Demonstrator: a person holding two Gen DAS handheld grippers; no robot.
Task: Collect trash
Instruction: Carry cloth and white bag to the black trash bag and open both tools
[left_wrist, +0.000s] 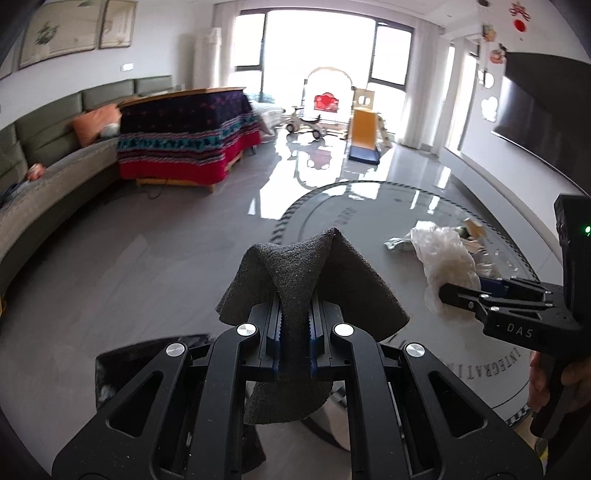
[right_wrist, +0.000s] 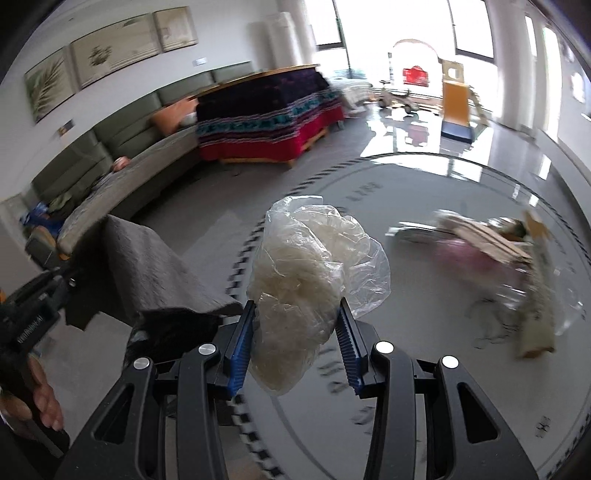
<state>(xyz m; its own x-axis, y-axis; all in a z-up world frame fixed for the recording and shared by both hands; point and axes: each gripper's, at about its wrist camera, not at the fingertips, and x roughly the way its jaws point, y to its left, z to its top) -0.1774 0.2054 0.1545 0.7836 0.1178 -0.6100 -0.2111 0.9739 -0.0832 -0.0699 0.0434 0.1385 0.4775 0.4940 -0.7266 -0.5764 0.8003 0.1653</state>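
Note:
My left gripper (left_wrist: 294, 332) is shut on a dark grey cloth (left_wrist: 314, 273), which drapes over and under the jaws. My right gripper (right_wrist: 295, 325) is shut on a crumpled clear plastic bag (right_wrist: 314, 258), its blue pads pressing both sides. In the left wrist view the right gripper (left_wrist: 454, 295) comes in from the right with the bag (left_wrist: 443, 258) above a round glass table (left_wrist: 369, 206). In the right wrist view the left gripper (right_wrist: 70, 284) and its cloth (right_wrist: 155, 269) show at the left. More trash (right_wrist: 509, 251), wrappers and paper, lies on the table (right_wrist: 424, 192), blurred.
A dark bin-like shape (left_wrist: 122, 373) shows low at the left, under my left gripper. A green sofa (left_wrist: 55, 166) lines the left wall, and a low table under a red patterned cloth (left_wrist: 188, 136) stands beyond. Toys and a small slide (left_wrist: 364, 136) stand by the window.

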